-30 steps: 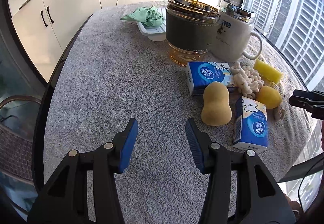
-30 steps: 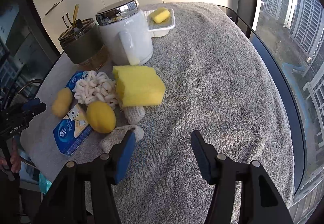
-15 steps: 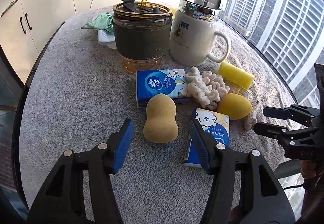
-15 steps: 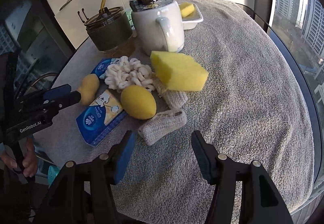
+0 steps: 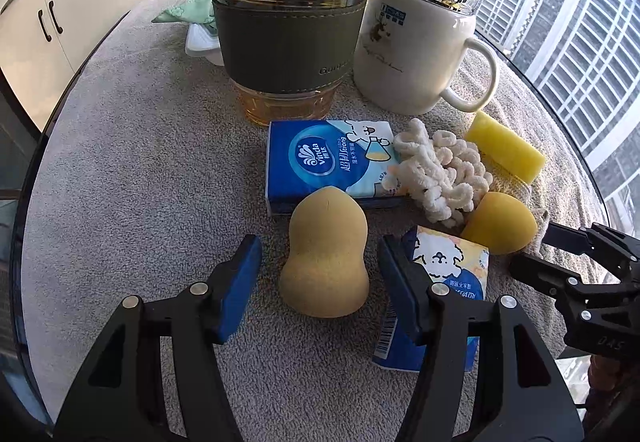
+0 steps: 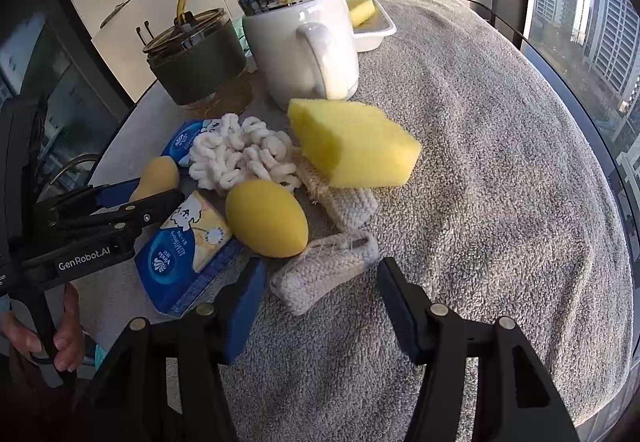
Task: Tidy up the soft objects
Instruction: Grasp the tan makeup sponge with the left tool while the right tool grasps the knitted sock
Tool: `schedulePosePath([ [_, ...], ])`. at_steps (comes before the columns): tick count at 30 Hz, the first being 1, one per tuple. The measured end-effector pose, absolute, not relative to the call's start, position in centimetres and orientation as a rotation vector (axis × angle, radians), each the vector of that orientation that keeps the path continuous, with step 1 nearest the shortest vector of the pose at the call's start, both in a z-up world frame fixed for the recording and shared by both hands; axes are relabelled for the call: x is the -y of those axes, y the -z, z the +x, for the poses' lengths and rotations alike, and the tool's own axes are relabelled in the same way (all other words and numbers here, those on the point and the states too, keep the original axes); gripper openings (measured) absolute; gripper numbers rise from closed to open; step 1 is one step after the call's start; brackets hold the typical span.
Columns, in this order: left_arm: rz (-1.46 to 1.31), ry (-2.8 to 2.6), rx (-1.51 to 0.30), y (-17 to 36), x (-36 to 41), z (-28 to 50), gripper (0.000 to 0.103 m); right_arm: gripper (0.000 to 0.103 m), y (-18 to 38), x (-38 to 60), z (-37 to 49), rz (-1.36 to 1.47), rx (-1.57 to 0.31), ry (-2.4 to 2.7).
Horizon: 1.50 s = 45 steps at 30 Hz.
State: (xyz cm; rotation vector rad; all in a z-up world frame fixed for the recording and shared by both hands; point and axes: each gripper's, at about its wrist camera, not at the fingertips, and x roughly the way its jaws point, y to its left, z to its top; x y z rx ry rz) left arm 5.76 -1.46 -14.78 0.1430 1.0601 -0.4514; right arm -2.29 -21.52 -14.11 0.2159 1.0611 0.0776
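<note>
Both grippers have closed in on the pile; left gripper (image 5: 320, 278) fingers now straddle gourd sponge (image 5: 326, 254), untouched. Right gripper (image 6: 320, 302) parted, empty; I'd grasp next.

White cabinets (image 5: 48, 22), sunlit high-rise window (image 5: 568, 22)

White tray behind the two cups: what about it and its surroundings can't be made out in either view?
- White plastic tray, left wrist view: mostly hidden by the green-sleeved glass tumbler.
- Same tray, right wrist view: its left part is blocked by the white lidded mug.
- Mint-green cloth: only a corner shows past the tumbler.
</note>
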Motion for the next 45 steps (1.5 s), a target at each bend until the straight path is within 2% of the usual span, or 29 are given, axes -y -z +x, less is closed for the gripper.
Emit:
schedulePosePath([
  [8, 0.133, 0.424, -1.064, 15.0, 1.7, 6.0, 0.057, 0.06, 14.5, 20.5, -1.8, 0.169, -1.07, -0.026],
  [11, 0.139, 0.397, -1.063, 15.0, 1.7, 6.0, 0.042, 0.057, 14.6, 19.9, -1.7, 0.136, -1.072, 0.005],
  [14, 0.114, 0.415, -1.067, 14.8, 1.5, 5.9, 0.035, 0.055, 14.7, 19.5, -1.7, 0.114, -1.077, 0.02],
  [23, 0.109, 0.415, -1.045, 14.3, 1.4, 4.6, 0.033, 0.05, 14.5, 18.9, -2.3, 0.112, -1.087, 0.034],
  [45, 0.105, 0.287, -1.01, 12.1, -1.7, 4.6, 0.033, 0.05, 10.5, 23.1, -4.3, 0.116, -1.038, 0.132],
])
